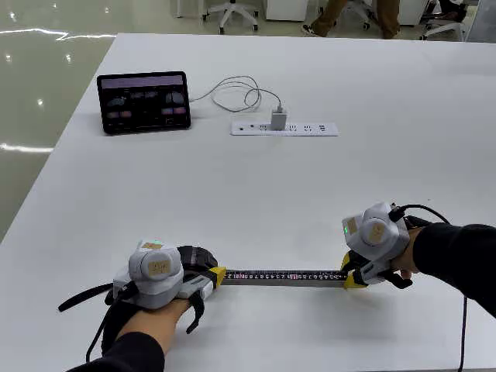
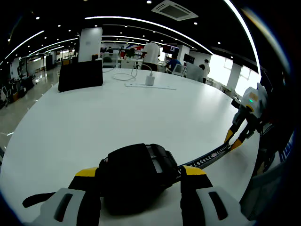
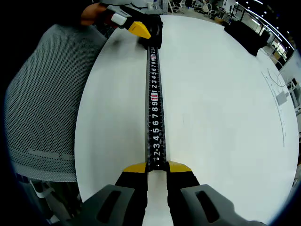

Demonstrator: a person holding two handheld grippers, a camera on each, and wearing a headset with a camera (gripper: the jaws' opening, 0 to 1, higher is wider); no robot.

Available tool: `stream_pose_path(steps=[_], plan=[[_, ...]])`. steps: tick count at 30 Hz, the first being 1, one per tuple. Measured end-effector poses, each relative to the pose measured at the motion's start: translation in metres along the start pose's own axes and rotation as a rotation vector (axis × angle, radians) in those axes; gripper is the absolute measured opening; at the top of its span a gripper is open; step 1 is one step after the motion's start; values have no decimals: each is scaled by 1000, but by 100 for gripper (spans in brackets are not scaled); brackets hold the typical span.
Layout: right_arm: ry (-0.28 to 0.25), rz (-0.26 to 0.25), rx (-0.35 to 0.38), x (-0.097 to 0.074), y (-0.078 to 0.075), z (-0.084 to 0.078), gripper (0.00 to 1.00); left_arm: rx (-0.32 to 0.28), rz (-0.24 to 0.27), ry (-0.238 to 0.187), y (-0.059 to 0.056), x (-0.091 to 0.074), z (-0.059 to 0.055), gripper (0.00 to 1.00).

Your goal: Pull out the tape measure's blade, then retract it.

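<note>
The black tape measure case (image 1: 197,256) lies on the white table (image 1: 256,194) near its front edge, with my left gripper (image 1: 211,277) shut on it. In the left gripper view the case (image 2: 136,174) sits between the yellow-tipped fingers (image 2: 87,172). The black blade (image 1: 283,276) with white numbers is drawn out flat to the right. My right gripper (image 1: 350,279) is shut on the blade's end. In the right gripper view the blade (image 3: 155,108) runs from my right gripper (image 3: 156,167) straight away to the case (image 3: 155,32).
A dark tablet (image 1: 144,101) stands at the back left. A white power strip (image 1: 284,128) with a charger and looped cable lies behind the middle. The table's left edge (image 1: 54,155) drops to a glossy floor. Office chairs and a person stand beyond the far edge.
</note>
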State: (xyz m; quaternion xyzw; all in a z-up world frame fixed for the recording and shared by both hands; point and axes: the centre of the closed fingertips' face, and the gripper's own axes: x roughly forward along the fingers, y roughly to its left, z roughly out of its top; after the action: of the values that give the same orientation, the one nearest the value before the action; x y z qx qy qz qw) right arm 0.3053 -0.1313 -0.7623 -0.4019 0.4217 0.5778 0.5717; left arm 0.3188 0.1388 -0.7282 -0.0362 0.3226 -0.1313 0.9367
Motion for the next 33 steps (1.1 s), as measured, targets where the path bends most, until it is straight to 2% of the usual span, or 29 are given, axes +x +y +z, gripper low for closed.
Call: stream_pose_path(steps=[4, 11, 18, 22, 27, 33], plan=[[3, -3, 8, 0, 0, 0, 10, 0, 3, -6, -1, 0, 2, 65], [7, -8, 46, 0, 0, 0, 10, -47, 8, -4, 0, 0, 4, 66], [19, -8, 54, 0, 0, 0, 10, -44, 29, 10, -1, 1, 3, 67], [34, -6, 28, 0, 0, 0, 11, -54, 52, 22, 2, 2, 3, 65], [49, 1, 41, 0, -1, 0, 11, -61, 64, 22, 4, 3, 3, 63], [34, 0, 62, 0, -2, 0, 11, -53, 73, 29, 4, 2, 3, 62]])
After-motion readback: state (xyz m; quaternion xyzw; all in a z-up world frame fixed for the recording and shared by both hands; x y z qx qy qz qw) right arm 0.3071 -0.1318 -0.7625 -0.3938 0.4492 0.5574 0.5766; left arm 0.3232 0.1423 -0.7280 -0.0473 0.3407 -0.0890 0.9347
